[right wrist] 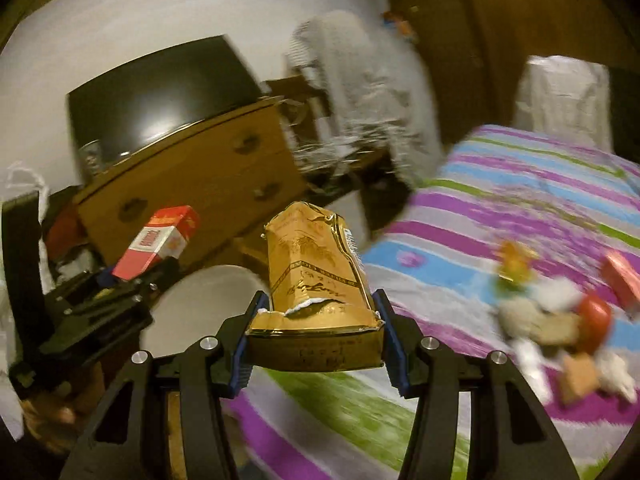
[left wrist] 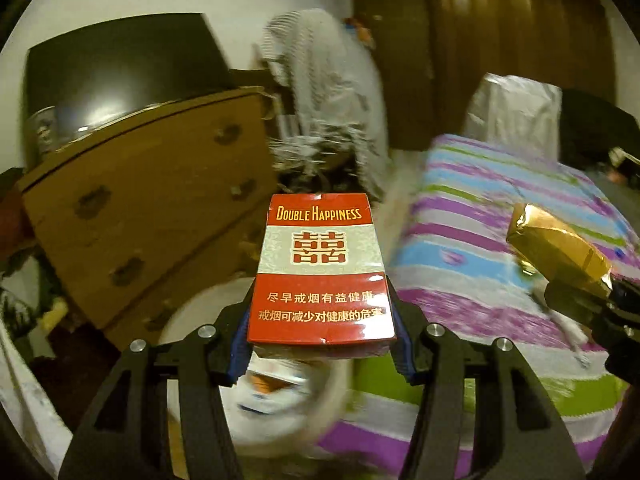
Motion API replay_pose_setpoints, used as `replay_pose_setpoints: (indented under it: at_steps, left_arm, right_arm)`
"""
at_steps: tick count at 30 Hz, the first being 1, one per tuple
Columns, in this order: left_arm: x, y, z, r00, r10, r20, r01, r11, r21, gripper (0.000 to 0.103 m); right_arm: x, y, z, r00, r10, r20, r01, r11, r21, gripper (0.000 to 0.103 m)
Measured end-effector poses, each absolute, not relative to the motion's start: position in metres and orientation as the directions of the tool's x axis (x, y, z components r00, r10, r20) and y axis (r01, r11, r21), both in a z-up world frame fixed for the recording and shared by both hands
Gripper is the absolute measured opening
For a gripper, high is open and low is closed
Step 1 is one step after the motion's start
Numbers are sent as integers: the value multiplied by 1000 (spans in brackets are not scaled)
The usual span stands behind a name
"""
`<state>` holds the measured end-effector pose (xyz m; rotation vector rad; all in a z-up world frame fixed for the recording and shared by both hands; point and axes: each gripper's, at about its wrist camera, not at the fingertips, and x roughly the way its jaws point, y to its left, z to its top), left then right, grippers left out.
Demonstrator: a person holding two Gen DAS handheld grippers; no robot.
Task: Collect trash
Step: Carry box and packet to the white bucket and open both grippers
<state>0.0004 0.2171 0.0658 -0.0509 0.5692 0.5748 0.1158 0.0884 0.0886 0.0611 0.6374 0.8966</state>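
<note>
My left gripper [left wrist: 320, 344] is shut on a red and white Double Happiness cigarette pack [left wrist: 320, 268], held in the air above a white bin [left wrist: 276, 396] with trash in it. My right gripper [right wrist: 316, 340] is shut on a torn gold cigarette pack [right wrist: 316, 292], held beside the bed. The gold pack also shows at the right of the left wrist view [left wrist: 556, 252]. The red pack and left gripper show at the left of the right wrist view [right wrist: 160, 240]. A pile of mixed trash [right wrist: 560, 316] lies on the striped bedspread [right wrist: 520, 200].
A wooden chest of drawers [left wrist: 152, 208] with a black TV [left wrist: 120, 76] on it stands to the left. A fan draped with striped cloth [left wrist: 332, 92] stands behind. A dark wooden wardrobe [left wrist: 512, 32] is at the back. The white bin's rim [right wrist: 216, 280] lies below.
</note>
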Motion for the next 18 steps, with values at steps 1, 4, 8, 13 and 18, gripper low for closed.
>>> replay_pose_setpoints:
  at_steps: [1,4,8,13,18]
  left_arm:
    - [-3,229,68,680,517,-519,-547,830,110,53]
    - [-10,259,71,646,561,-518,-591,797,126,53]
    - [-14,293,62,599,582,-550,-625,769,133,53]
    - [-22,322,49,559,590,-583,-645,751,142,53]
    - [-24,336,31,530,579,-619,-641,752,154,53]
  right_arm:
    - [115,105,92,430,754,-497,-724,617,309,54]
    - [112,152,103,368,775,-513,-764,567,309,54]
    - [108,211,105,287,780,-557,-795,518,316,54]
    - [106,266,92,217,762,-611,-803,495,332,54]
    - [108,301,72,180,739,-649,-798,496,343,54]
